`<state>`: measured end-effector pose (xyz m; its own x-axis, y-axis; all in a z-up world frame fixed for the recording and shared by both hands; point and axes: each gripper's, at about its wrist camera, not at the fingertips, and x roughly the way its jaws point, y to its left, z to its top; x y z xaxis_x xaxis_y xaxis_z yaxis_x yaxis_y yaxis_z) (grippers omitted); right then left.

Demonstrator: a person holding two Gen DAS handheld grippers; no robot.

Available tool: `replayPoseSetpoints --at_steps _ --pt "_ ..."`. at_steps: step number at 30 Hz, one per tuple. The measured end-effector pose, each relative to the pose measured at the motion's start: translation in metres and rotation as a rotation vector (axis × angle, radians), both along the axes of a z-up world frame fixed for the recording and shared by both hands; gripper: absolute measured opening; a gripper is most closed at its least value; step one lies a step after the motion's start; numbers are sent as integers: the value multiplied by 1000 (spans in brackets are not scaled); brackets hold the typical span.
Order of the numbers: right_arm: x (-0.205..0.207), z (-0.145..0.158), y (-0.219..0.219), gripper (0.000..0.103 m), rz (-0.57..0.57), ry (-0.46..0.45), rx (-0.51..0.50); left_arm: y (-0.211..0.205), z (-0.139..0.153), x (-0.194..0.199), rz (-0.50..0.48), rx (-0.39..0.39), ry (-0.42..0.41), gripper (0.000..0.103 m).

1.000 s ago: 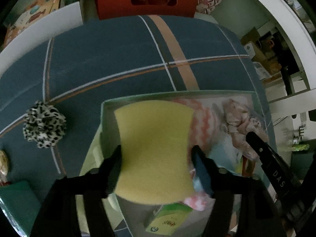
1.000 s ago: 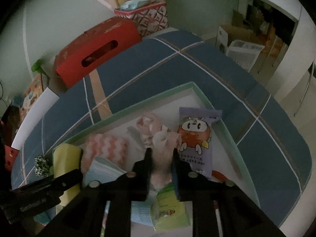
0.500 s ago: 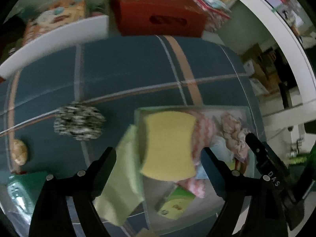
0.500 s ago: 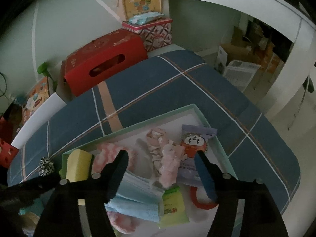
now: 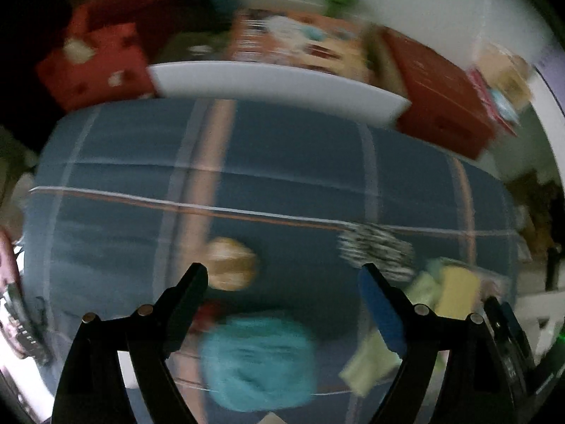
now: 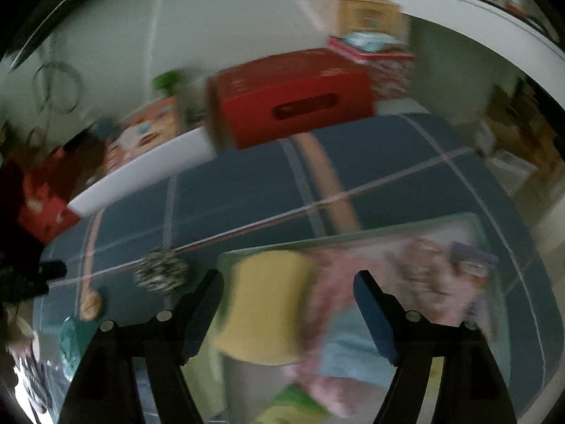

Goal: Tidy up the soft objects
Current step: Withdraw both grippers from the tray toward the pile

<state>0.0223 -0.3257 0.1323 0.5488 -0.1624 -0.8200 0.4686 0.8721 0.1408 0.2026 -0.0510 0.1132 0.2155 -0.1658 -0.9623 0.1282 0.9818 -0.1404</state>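
Blue plaid cloth (image 5: 282,176) covers the table. The shallow green-rimmed tray (image 6: 353,238) sits on its right part and already holds a pile of soft items, with the yellow sponge (image 6: 265,304) lying at the tray's left end on top of a pink-striped cloth (image 6: 328,282).

Loose things outside the tray, largest first: teal fluffy ball (image 5: 257,360), leopard-print scrunchie (image 5: 376,251), small tan round item (image 5: 231,263).

Left gripper (image 5: 282,282): jaws spread wide, nothing between them. The teal ball lies directly below and between its fingers, closest of the loose items. The tan item is just past the left fingertip; the scrunchie is just beyond the right fingertip, toward the tray. The ball looks roughly round, so no long axis to line up with, though motion blur is heavy and its outline is not certain.

Right gripper (image 6: 287,282): also wide open and empty, hovering over the tray's left end with the sponge showing between the fingers. In its view the scrunchie (image 6: 160,272) sits on the cloth left of the tray, well off its line.

Judgement: left side is the nearer one for all three loose items. Likely next pick is the teal ball: straight down, close across it, then carry right to the tray.
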Motion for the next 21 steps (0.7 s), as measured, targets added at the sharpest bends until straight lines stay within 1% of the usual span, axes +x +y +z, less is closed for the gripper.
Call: replayPoseSetpoints --at_steps 2,5,9,12,14,21 --pt "9 0 16 79 50 -10 4 26 -4 9 40 27 11 88" --pt "21 -3 36 79 111 -6 12 51 -14 17 74 57 43 88" --pt "35 -9 51 79 144 18 7 71 -33 28 80 45 118 88" --pt "46 -16 55 79 157 31 20 70 -46 34 59 27 173 88" --pt "52 -20 58 79 169 38 27 66 -52 38 39 16 196 88" --pt "76 -45 68 79 197 87 37 43 -76 51 -16 56 253 88"
